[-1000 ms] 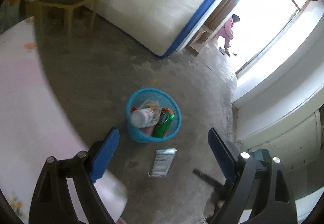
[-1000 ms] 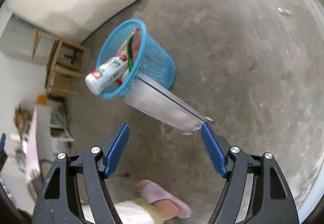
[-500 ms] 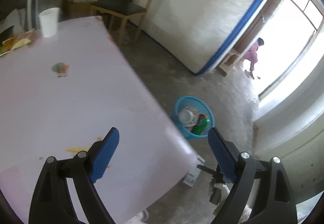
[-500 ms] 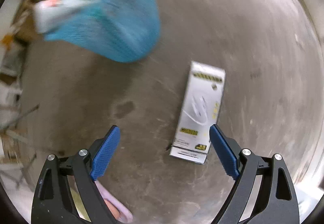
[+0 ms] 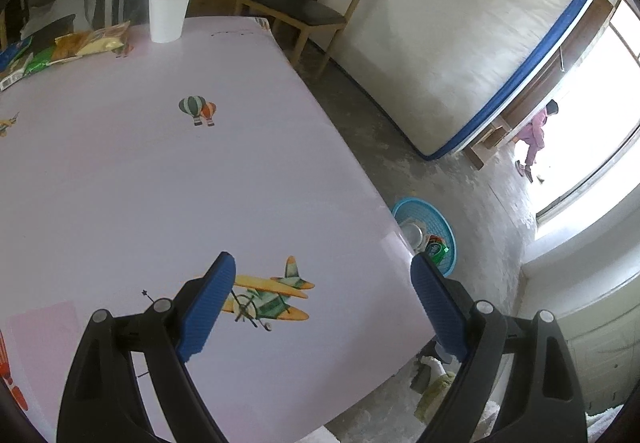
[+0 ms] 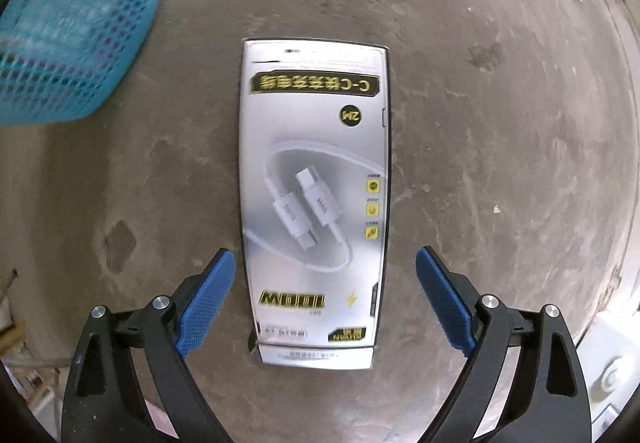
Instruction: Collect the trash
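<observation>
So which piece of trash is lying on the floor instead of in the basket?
The silver cable box, flat on the concrete beside the blue basket; the rest sits inside.

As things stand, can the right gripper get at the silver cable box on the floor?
Probably yes. The right gripper is open and straddles the near end of the cable box, which lies flat on bare concrete; the blue basket stands off to one side.

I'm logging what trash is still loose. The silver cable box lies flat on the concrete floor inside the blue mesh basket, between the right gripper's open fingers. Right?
Not quite. The silver cardboard cable box lies flat on the concrete floor beside the blue plastic mesh basket, not inside it. The right gripper is open around it, as the right wrist view shows.
</observation>
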Motion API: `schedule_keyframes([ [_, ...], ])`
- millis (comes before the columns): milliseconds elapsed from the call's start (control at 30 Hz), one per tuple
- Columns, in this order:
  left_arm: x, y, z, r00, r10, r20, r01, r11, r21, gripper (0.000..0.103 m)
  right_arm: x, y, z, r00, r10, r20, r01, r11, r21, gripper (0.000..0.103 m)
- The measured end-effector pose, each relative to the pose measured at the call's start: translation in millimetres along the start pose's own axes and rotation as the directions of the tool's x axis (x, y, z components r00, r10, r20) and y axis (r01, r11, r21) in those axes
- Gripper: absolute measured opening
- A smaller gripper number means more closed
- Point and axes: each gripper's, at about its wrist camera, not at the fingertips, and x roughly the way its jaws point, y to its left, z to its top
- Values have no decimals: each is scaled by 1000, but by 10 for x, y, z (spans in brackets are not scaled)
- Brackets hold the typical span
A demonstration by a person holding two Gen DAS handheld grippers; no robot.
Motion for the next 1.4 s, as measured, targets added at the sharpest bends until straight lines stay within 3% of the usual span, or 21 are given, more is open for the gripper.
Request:
schedule_keyframes([
  [300, -8, 13, -37, 1000, 25, -2, -25, 1000, -10, 87, 386, -27, -46, 998, 1, -67, 2, 999, 50, 88],
  [500, 2, 45, -47, 1000, 30, -3, -30, 999, -25, 87, 404, -59, -113, 999, 11, -47, -8, 997, 74, 79],
  [667, -2, -3, -64, 1000, 2, 2, -2, 1000, -7, 87, 129, -226, -219, 995, 101, -8, -99, 986, 136, 77],
  [800, -9, -13, -82, 1000, -27, 7, 27, 1000, -5, 87, -282, -413, -365, 982, 175, 70, -182, 977, 109, 77],
  [967, -57, 21, -98, 998, -61, 15, 61, 998, -12, 87, -1275, -453, -497, 937, 249, 245, -250, 968, -24, 77],
  [1100, -124, 68, -93, 997, -71, 29, 72, 997, -7, 87, -2088, -27, -490, 877, 315, 363, -252, 944, -211, 77],
  [1200, -175, 116, -107, 996, -75, 37, 76, 997, -12, 87, -2518, 577, -336, 837, 373, 400, -243, 909, -339, 78],
  [1267, -211, 160, -111, 996, -75, 43, 76, 997, -20, 87, -2600, 918, -199, 834, 377, 402, -225, 899, -376, 80],
  [1400, -282, 269, -131, 996, -70, 58, 72, 996, -45, 87, -2421, 1529, 164, 876, 319, 362, -169, 906, -389, 84],
])
